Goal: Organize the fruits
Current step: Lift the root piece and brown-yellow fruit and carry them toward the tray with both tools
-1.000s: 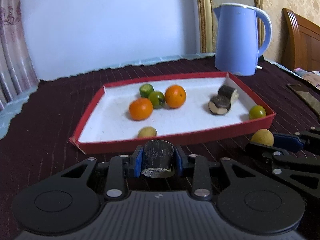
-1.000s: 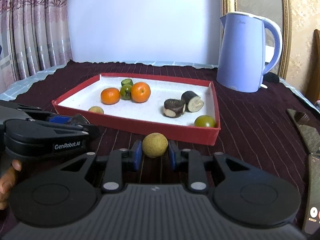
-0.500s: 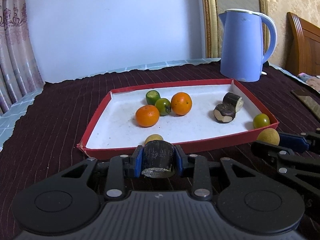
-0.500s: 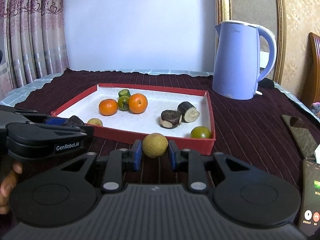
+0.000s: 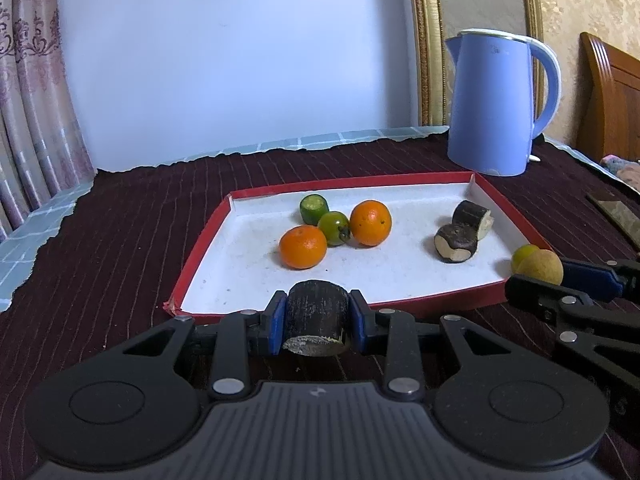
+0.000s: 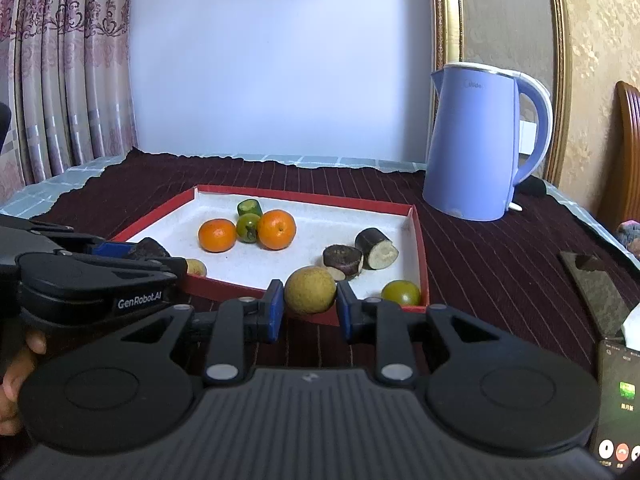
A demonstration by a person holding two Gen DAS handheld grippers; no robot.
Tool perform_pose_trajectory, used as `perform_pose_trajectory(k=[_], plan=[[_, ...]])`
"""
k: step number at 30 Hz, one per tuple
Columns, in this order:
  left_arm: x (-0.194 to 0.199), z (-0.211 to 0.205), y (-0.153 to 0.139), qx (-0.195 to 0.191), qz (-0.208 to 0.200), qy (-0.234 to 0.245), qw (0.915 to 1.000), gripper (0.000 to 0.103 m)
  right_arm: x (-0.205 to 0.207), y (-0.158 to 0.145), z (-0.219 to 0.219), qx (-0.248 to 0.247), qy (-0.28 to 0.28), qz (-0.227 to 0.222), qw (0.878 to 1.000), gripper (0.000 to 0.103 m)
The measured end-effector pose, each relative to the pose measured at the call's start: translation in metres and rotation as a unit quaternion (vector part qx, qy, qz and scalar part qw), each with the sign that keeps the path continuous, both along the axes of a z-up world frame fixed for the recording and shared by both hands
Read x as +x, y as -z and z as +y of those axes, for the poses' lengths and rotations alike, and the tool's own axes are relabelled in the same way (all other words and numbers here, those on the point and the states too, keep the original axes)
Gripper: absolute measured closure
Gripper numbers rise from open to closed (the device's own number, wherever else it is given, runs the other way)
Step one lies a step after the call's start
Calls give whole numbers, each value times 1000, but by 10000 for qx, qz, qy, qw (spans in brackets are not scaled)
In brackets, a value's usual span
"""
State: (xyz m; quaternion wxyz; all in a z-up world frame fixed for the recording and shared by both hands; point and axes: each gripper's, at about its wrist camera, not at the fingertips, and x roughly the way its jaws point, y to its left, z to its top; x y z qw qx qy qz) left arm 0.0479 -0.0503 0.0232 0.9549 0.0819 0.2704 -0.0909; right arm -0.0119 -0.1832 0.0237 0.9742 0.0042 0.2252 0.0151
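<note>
My left gripper (image 5: 318, 320) is shut on a dark cut cane piece (image 5: 316, 306), held just before the near wall of the red tray (image 5: 199, 257). Shut on a round tan fruit (image 6: 310, 289), my right gripper (image 6: 310, 309) hovers at the tray's (image 6: 423, 258) near right side. Inside lie two oranges (image 5: 303, 247) (image 5: 371, 223), two green fruits (image 5: 334, 228) (image 5: 314, 209), two dark cane pieces (image 5: 456, 242) (image 5: 474, 218), a yellow-green fruit (image 6: 401, 293) and a small tan fruit (image 6: 197, 267). In the right wrist view the left gripper (image 6: 132, 251) shows at the left.
A blue kettle (image 6: 476, 144) stands behind the tray's right corner on the dark striped cloth (image 5: 120, 240). At the right edge lie a phone (image 6: 618, 404) and a flat dark object (image 6: 596, 292). A person's hand (image 6: 16, 376) holds the left gripper. Curtains hang at the left.
Both views have tilted up a little, so the tray sits lower in the picture and the held pieces now overlap its near wall. Both grips are unchanged.
</note>
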Motion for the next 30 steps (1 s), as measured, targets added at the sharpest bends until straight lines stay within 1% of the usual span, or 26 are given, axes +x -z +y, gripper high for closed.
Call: perform_pose_trajectory(k=[19,30], plan=[[12,-1,-1,16,56,-142,9999,71,7,-3,0,36,30,-57,10000,77],[17,-7,0,55,82,-128,9999,71,8,-5,-1,46,44,-90,9999,77]])
